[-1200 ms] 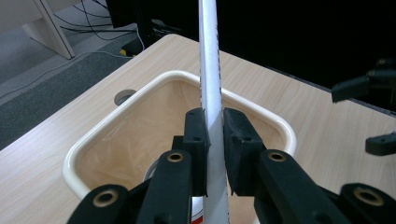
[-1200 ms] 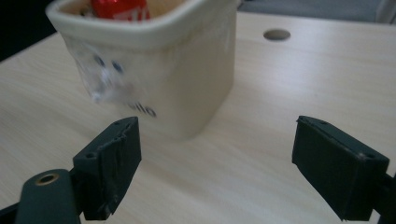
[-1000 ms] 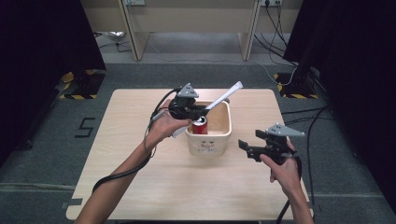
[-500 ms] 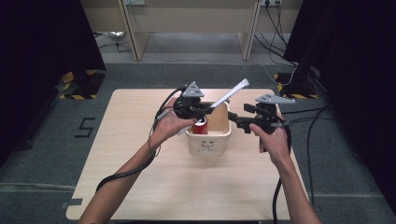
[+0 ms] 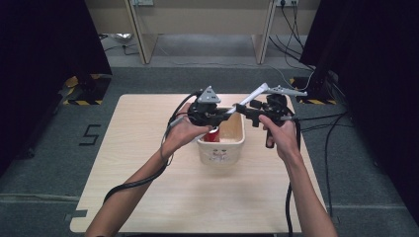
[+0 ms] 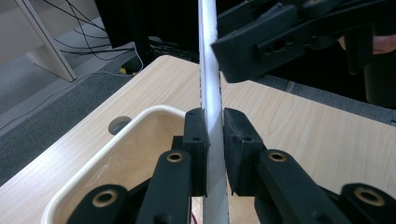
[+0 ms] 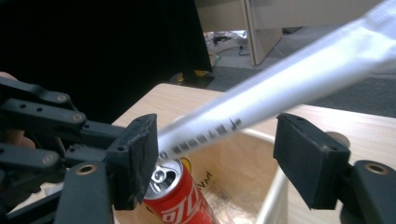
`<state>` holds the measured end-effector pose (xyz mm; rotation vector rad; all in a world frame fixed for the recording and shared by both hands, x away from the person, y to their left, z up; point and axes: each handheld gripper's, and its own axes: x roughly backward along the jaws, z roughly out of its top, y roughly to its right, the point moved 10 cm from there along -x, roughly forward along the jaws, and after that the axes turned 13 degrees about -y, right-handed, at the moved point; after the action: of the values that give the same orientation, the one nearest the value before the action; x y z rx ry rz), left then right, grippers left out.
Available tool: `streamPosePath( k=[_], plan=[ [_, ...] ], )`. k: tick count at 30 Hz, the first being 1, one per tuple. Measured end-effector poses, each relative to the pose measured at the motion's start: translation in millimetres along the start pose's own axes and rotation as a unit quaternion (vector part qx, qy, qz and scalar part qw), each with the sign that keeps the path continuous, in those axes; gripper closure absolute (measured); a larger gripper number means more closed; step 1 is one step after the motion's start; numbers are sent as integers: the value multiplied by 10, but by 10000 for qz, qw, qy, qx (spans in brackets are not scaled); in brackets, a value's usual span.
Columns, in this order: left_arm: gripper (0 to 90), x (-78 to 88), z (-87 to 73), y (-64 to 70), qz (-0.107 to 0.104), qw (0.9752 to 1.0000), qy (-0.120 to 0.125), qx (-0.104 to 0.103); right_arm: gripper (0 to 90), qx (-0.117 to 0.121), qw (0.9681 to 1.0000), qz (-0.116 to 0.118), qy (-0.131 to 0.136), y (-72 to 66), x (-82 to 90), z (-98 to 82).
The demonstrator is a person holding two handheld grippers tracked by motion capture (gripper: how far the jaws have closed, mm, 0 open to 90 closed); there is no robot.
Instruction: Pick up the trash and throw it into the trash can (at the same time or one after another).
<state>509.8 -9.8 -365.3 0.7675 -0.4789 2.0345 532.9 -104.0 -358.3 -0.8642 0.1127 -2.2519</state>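
1. Wood-grain table (image 5: 148, 187) carries everything, with dark carpet around it.
2. Cream tub (image 5: 232, 148) sits right of the table's centre; its rim curves under the left jaws in the left gripper view (image 6: 140, 116).
3. Left gripper (image 5: 225, 112) hangs over the tub's far-left edge, its pads (image 6: 196, 140) pinching the white tube.
4. Right gripper (image 5: 247, 112) faces it from the right, jaws spread but just now closing; the tube passes between them and meets neither pad (image 7: 308, 158).
5. White tube (image 5: 249, 98) slants up and away to the right, above the tub.
6. Red can (image 7: 180, 198) stands upright in the tub's near-left corner, pull-tab up.
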Motion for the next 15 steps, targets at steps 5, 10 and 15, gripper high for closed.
streamPosePath(
  k=[5,10,15],
  plan=[
    [791,26,39,0,-15,10000,73,26,448,-153,9991,388,82,-79,-40,52],
    [791,67,80,-4,11,9999,135,15,546,-374,9958,810,227,-119,-43,95],
    [791,80,83,-19,23,9999,151,32,637,-470,9925,1072,360,-165,-24,133]
  ],
)
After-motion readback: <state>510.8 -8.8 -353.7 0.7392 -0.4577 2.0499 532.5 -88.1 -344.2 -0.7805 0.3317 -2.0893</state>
